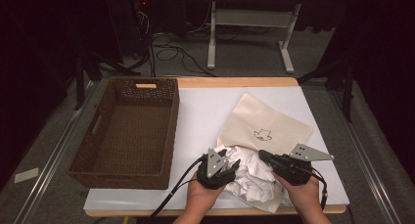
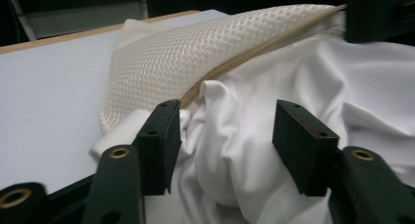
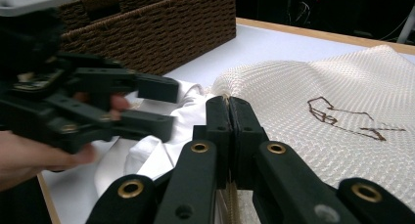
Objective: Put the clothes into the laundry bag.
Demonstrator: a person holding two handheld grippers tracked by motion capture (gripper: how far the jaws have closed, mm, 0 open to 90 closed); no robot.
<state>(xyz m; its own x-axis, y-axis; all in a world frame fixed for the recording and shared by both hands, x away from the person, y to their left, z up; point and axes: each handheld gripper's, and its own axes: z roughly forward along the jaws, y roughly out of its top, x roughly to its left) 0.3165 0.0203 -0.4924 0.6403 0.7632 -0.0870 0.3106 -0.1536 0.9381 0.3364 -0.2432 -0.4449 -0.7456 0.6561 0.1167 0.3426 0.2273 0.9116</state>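
A cream mesh bag (image 1: pixel 274 121) with a small dark drawing lies on the white table top (image 1: pixel 205 111). Crumpled white cloth (image 1: pixel 252 177) bulges from its near, open edge. My right gripper (image 1: pixel 263 155) is shut on that zipped edge of the bag (image 3: pixel 303 82); the jaws (image 3: pixel 229 131) meet with mesh pinched between them. My left gripper (image 1: pixel 230 158) stands open just left of it, jaws astride a fold of the white cloth (image 2: pixel 372 82) without pressing it. The left gripper view has the mesh bag (image 2: pixel 186 57) lifted at its edge by the right gripper (image 2: pixel 379 13).
A brown wicker basket (image 1: pixel 171 131) stands on the left half of the table, nothing visible inside; its wall (image 3: pixel 161 33) rises behind the left gripper (image 3: pixel 169 108). Beyond the table's far edge are floor cables (image 1: pixel 166 50) and another table's white legs (image 1: pixel 211 38).
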